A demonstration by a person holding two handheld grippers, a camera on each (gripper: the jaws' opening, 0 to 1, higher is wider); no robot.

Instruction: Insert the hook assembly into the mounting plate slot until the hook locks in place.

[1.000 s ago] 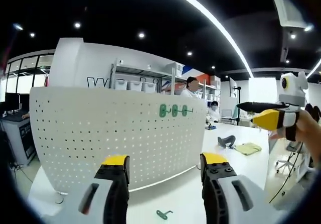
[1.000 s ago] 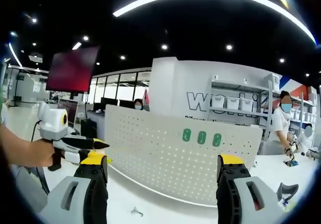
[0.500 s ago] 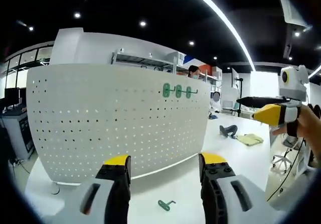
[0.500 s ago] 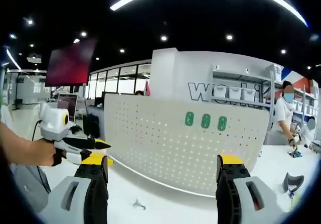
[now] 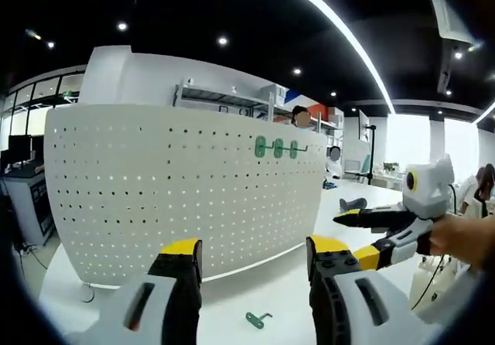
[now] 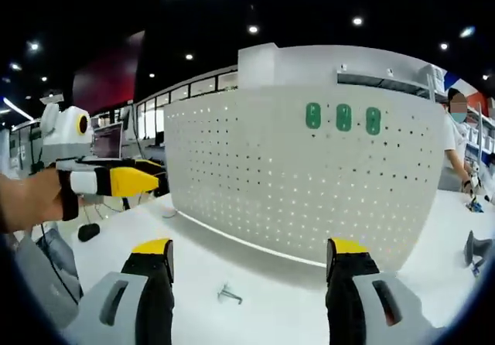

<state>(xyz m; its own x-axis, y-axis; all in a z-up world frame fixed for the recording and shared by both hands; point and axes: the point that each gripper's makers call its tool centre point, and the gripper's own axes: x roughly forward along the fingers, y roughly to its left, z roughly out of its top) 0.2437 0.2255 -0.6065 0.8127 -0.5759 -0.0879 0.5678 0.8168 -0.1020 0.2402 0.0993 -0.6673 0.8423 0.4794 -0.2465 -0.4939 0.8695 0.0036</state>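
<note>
A white perforated mounting plate (image 5: 178, 190) (image 6: 294, 175) stands upright on the white table, with three green hooks (image 5: 277, 148) (image 6: 343, 117) fixed near its top. A loose green hook (image 5: 257, 319) lies flat on the table in front of the plate, between my left gripper's jaws; the right gripper view shows it as a small greyish piece (image 6: 228, 293). My left gripper (image 5: 251, 256) is open and holds nothing. My right gripper (image 6: 249, 254) is open and holds nothing, hovering above the table before the plate. The right gripper (image 5: 367, 220) enters the left gripper view from the right. The left gripper (image 6: 128, 179) enters the right gripper view from the left.
The white table (image 5: 255, 291) runs in front of the plate. A dark object (image 5: 353, 203) lies at the far right of the table. A black item (image 6: 87, 231) sits left of the plate. Shelves with bins (image 5: 224, 101) and people stand behind.
The right gripper has dropped and come closer to the plate and table; in the left gripper view it now sits lower. The left gripper view barely shifted. The loose hook has not moved.
</note>
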